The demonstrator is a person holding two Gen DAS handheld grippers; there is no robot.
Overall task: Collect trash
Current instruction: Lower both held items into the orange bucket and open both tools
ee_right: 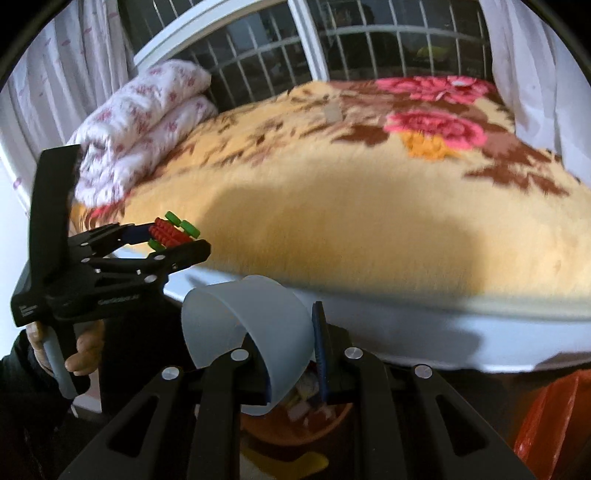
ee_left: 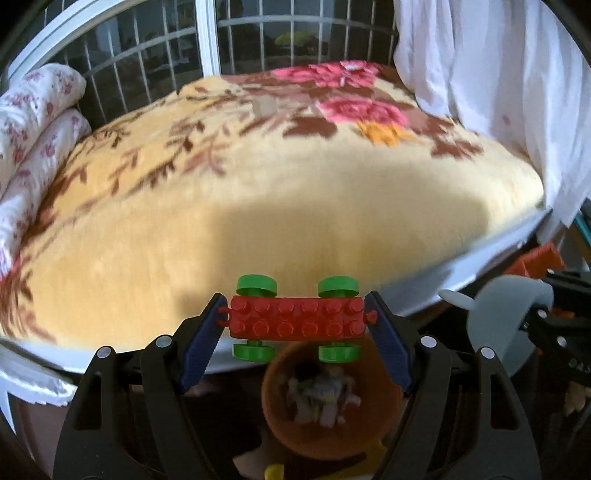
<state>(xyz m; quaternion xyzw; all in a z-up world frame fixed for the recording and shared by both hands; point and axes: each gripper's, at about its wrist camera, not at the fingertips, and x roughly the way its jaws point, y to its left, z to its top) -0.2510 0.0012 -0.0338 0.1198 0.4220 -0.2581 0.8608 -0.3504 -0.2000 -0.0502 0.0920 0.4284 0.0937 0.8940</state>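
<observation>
Toy car chassis: red studded brick with four green wheels, clamped end to end between the blue pads of the left gripper. Jaws roughly half open, closed onto the brick's two short ends, brick level across the gap. Directly below it sits an orange bin with crumpled wrappers and scraps inside; contents blurred. Something yellow lies near the bin's front edge, too cut off to identify.

Right gripper: jaws nearly closed, pinching the rim wall of a pale blue-grey plastic cup. Cup tilted, mouth facing down toward the same orange bin. In the right wrist view, the left gripper with the chassis is on the left, a hand on its handle. Orange plastic bag at near right.

Beyond both: bed edge with a white sheet, then a yellow floral blanket with pink roses at the far side. Folded pink-flowered quilt at the far left of the bed. Barred window behind, white curtain far right.
</observation>
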